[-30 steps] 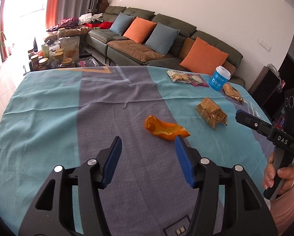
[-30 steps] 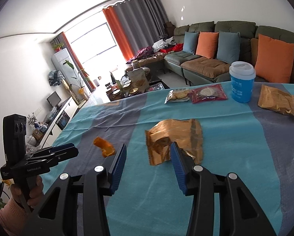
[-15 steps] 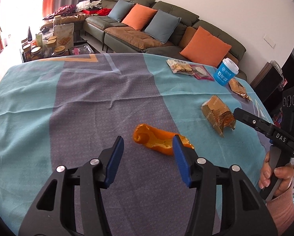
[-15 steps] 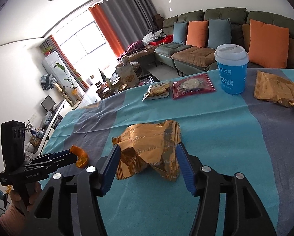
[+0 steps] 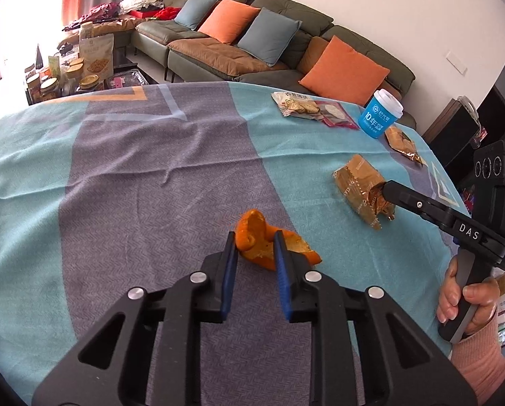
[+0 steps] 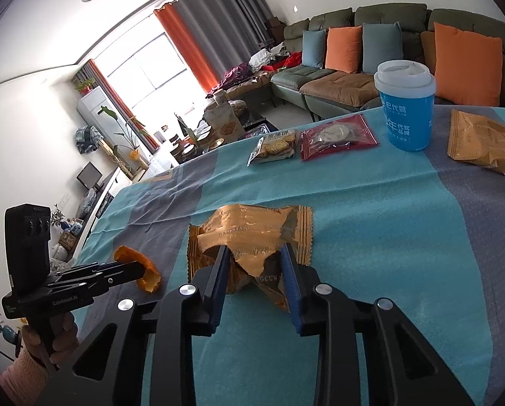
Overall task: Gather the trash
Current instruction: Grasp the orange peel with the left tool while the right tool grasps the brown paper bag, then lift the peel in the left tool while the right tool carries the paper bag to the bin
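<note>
A piece of orange peel (image 5: 252, 225) lies on the teal and grey tablecloth (image 5: 117, 186). My left gripper (image 5: 255, 237) is closing on it; the blue pads press its sides and it stands folded up between them. In the right wrist view the peel (image 6: 134, 258) curls around the left gripper (image 6: 142, 269) tip. A crumpled gold snack wrapper (image 6: 252, 226) sits between the closing jaws of my right gripper (image 6: 255, 248), pinched at its torn near end. From the left wrist view, the right gripper (image 5: 386, 191) bites into that wrapper (image 5: 357, 182).
Further back on the table stand a blue cup with a white lid (image 6: 406, 115), a second gold wrapper (image 6: 482, 142), a biscuit pack (image 6: 274, 147) and a red packet (image 6: 337, 135). A sofa (image 5: 252, 57) with cushions lies beyond the far edge. Hands in pink sleeves hold both grippers.
Both grippers came forward and down onto their items and narrowed. The peel, flat before, now stands folded between the left pads. The wrapper is now crumpled between the right pads.
</note>
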`<state>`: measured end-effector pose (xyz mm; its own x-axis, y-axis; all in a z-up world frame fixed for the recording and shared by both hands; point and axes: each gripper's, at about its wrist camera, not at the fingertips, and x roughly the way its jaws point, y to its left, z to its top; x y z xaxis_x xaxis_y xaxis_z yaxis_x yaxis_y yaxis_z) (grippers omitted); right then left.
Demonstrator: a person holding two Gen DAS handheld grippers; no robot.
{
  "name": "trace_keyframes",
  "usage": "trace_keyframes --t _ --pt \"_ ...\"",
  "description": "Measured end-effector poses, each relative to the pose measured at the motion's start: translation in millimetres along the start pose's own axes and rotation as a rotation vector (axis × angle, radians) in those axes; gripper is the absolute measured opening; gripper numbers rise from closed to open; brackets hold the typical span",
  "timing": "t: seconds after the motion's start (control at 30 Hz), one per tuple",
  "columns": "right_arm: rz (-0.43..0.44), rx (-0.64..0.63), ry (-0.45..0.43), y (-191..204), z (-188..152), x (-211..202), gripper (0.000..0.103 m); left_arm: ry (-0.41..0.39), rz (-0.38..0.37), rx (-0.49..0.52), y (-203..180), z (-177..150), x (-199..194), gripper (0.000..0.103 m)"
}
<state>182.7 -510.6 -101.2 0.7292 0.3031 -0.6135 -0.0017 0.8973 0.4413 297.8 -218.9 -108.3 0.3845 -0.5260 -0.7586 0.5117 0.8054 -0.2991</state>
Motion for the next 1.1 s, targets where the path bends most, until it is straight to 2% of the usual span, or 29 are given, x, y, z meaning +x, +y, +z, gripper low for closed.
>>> trace_keyframes --t 0.1,0.3,0.7,1.1 --pt "0.001 -0.022 -0.003 3 -2 -2 0.017 -0.011 0.002 0.007 -2 -2 -5 0.016" --pt "-0.015 -0.049 -0.028 8 -3 -9 0.014 -0.028 0.005 0.024 -7 -8 -15 0.013" --pt "0.023 -0.052 -0.081 18 -8 -30 0.012 -0.076 0.003 0.015 -7 -25 -48 0.012" --pt "0.124 -0.088 -0.090 53 -23 -37 0.012 -0.118 0.039 -0.031 6 -55 -94 0.012"
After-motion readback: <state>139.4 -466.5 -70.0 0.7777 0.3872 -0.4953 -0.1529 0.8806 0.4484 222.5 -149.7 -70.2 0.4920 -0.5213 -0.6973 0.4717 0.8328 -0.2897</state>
